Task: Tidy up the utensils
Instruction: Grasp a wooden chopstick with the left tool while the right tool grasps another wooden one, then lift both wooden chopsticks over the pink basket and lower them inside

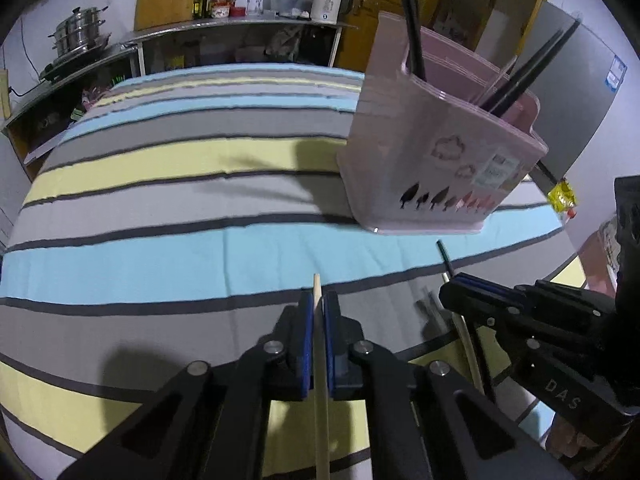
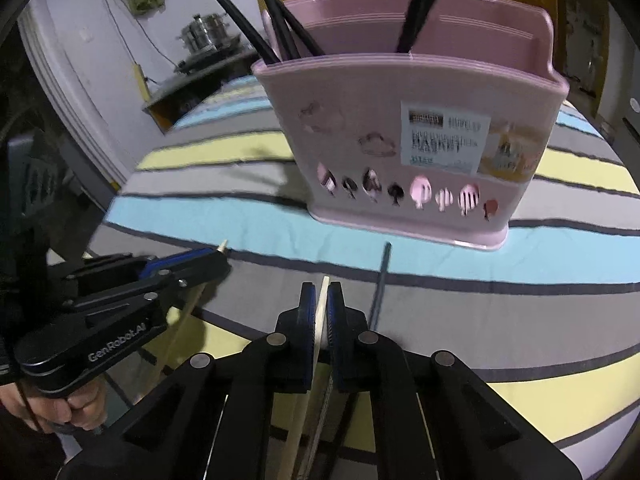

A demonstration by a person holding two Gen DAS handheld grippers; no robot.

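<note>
A pink utensil holder [image 1: 436, 160] stands upright on the striped cloth; it also shows in the right wrist view [image 2: 408, 136]. Black chopsticks [image 1: 412, 16] stick out of its compartments. My left gripper [image 1: 318, 300] is shut on a light wooden chopstick [image 1: 322, 380], in front of the holder and to its left. My right gripper [image 2: 323, 292] is shut on another pale chopstick [image 2: 320, 320]. A dark chopstick [image 2: 380, 280] lies on the cloth just right of it. Each gripper shows in the other's view, the right one [image 1: 452, 292] and the left one [image 2: 216, 260].
The table wears a cloth [image 1: 160, 200] with grey, blue and yellow stripes. A steel counter [image 1: 200, 32] with pots, bottles and a kettle runs along the back wall. A yellow packet [image 1: 564, 196] lies at the table's right edge. A fridge [image 1: 580, 92] stands behind the holder.
</note>
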